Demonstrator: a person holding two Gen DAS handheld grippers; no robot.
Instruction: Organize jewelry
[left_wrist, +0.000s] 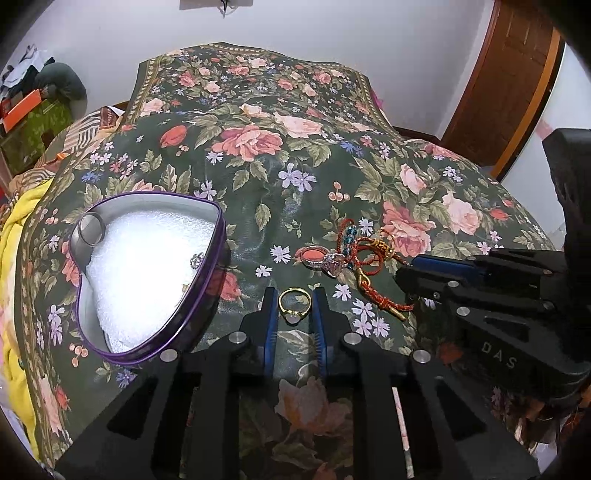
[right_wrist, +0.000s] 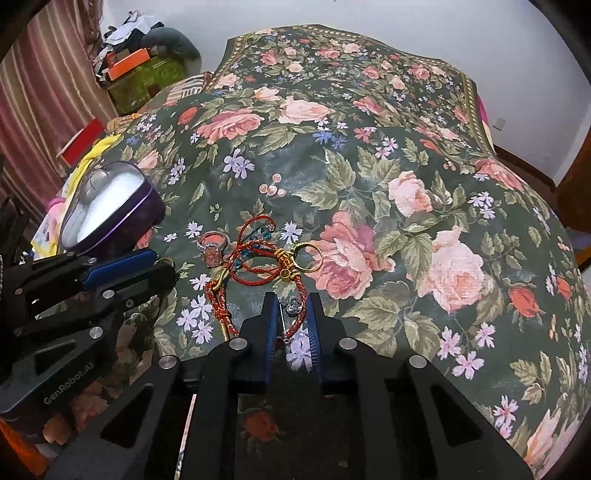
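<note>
A gold ring with a pale stone sits between the blue pads of my left gripper, touching both. To its left lies an uncovered heart-shaped purple tin, lined with white foam. The tin holds a small silver ring and a silver band. My right gripper is narrowed around a red cord bracelet and a small silver piece; whether the pads touch them is unclear. The tangle also holds a pink-stone ring, blue beads and a plain gold ring.
Everything rests on a dark green floral cloth spread over a bed. A yellow blanket lies off the left edge. Boxes and clothes are piled in the far left corner. A wooden door stands at the right.
</note>
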